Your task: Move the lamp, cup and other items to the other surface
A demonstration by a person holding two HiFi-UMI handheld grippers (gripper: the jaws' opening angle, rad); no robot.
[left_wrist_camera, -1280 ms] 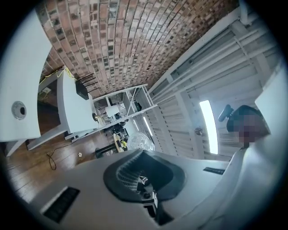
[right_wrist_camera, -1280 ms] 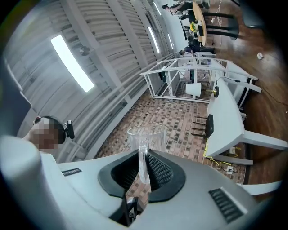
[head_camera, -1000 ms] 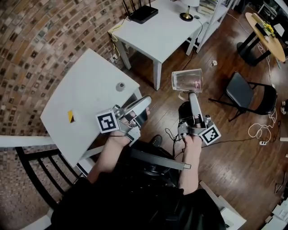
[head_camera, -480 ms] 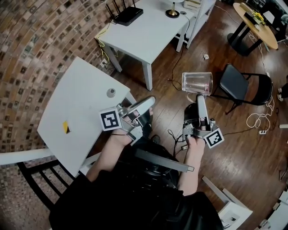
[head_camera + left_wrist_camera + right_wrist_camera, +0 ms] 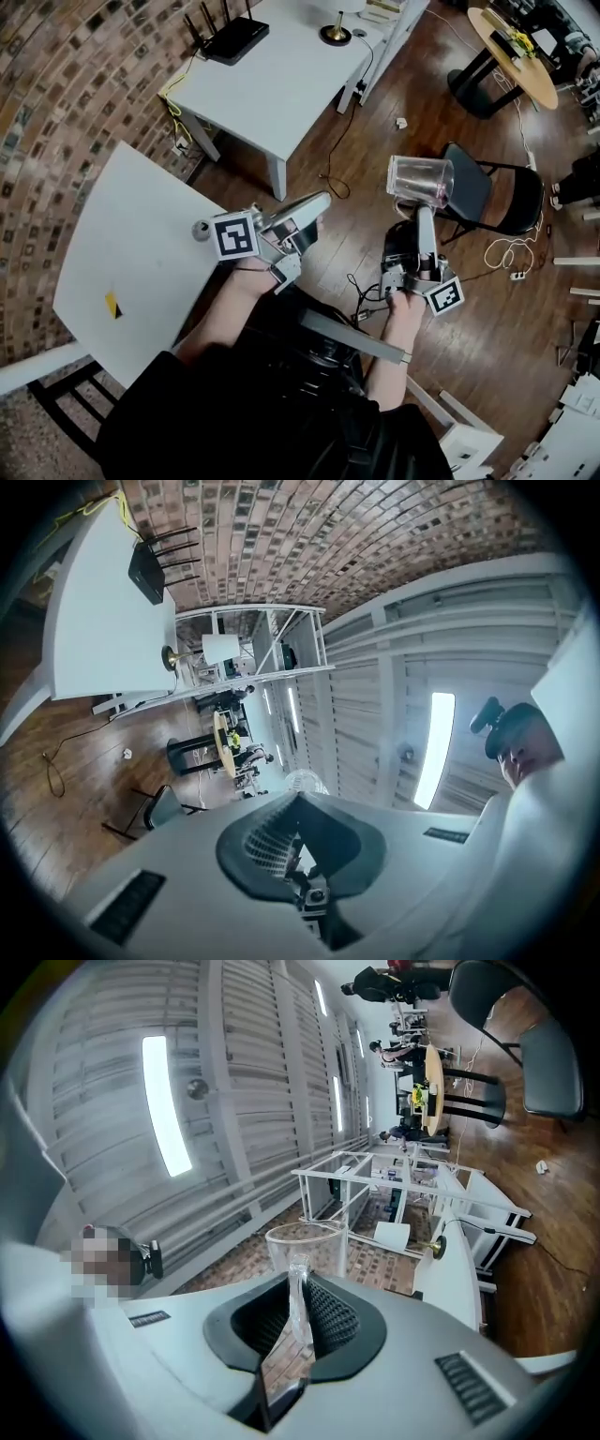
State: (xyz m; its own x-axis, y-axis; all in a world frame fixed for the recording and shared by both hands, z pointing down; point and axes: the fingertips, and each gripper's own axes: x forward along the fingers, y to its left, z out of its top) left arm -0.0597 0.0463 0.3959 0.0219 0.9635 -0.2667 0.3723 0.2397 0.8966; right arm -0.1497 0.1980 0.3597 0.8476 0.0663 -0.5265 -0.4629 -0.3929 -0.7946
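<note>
My right gripper [image 5: 424, 214] is shut on the handle of a clear glass cup [image 5: 420, 178], held upright over the wooden floor. In the right gripper view the cup [image 5: 305, 1238] rises just past the right gripper [image 5: 302, 1281], its handle pinched between the pads. My left gripper [image 5: 322, 200] is shut with nothing in it, beside the near white table [image 5: 122, 262]; in its own view the left gripper [image 5: 298, 799] points at the room. A small grey knob-like item [image 5: 202, 228] and a yellow piece [image 5: 112, 305] lie on that table. The lamp [image 5: 218, 649] stands on the far white table [image 5: 281, 80].
A black router [image 5: 230, 39] sits at the far table's back. A black chair [image 5: 487, 192] stands right of the cup, with a round wooden table [image 5: 511, 42] behind it. Cables [image 5: 511, 253] trail over the floor. A brick wall runs along the left.
Both grippers have travelled away from the near table toward the far table, the cup still in the right one. The near table has slid left and down in the head view.
</note>
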